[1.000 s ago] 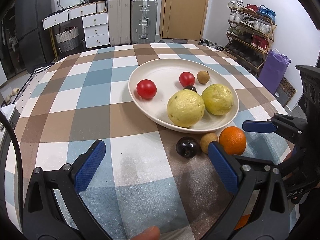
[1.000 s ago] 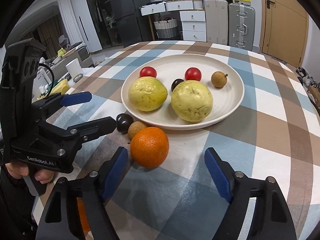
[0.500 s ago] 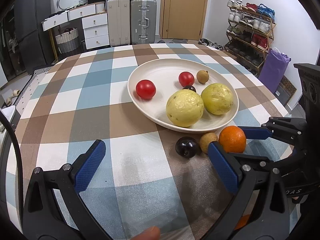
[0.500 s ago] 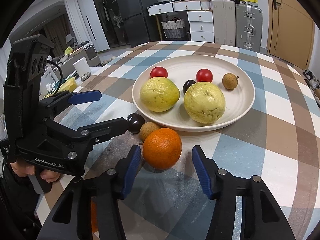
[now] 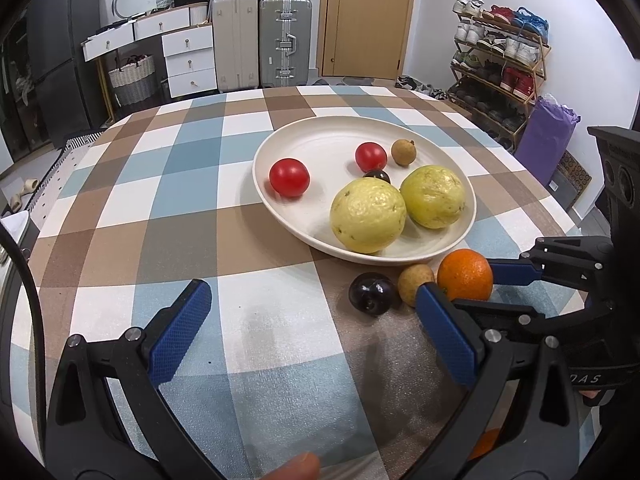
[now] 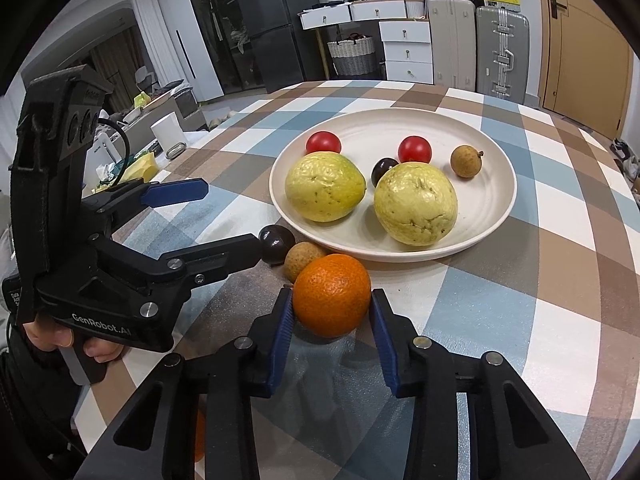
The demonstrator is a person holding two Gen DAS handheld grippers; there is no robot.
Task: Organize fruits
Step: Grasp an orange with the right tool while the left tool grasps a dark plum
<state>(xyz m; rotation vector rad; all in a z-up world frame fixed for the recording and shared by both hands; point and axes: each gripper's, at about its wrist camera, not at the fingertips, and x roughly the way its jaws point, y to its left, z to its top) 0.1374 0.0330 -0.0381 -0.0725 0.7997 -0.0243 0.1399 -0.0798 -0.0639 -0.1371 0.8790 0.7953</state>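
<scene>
— Checked cloth (image 6: 500, 308) over a round table, blue, brown and white squares, and it looks soft and a bit slack under my fingers. Beyond it is a lived-in room: suitcases (image 5: 260, 40) and white drawers by a door, a shoe rack on the far side.

— Where's the fruit?

— The orange (image 6: 331, 295) sits on the cloth between the fingertips of my right gripper (image 6: 331, 322), and the jaws are closing on it. Both blue pads are at its sides; I'd say they're just touching, not yet squeezing hard. The plate (image 6: 496, 216) lies just past the fingertips, with two guavas, two tomatoes, a longan and a plum already on it.

— What worries you?

— Two things. A round, smooth-skinned orange caught near the fingertips can squirt forward if the pads bite off-centre — then it rolls into the loose longan (image 6: 302, 260) touching its far side, and that knocks the plum (image 6: 276, 243) beside it. And the plate rim is close ahead, so a low carry could clip it.

— And your other hand?

— My left gripper (image 5: 312, 320) hangs with its fingers wide apart over bare cloth, nothing between them. Its right finger lies near the longan — a twitch could nudge it.
</scene>
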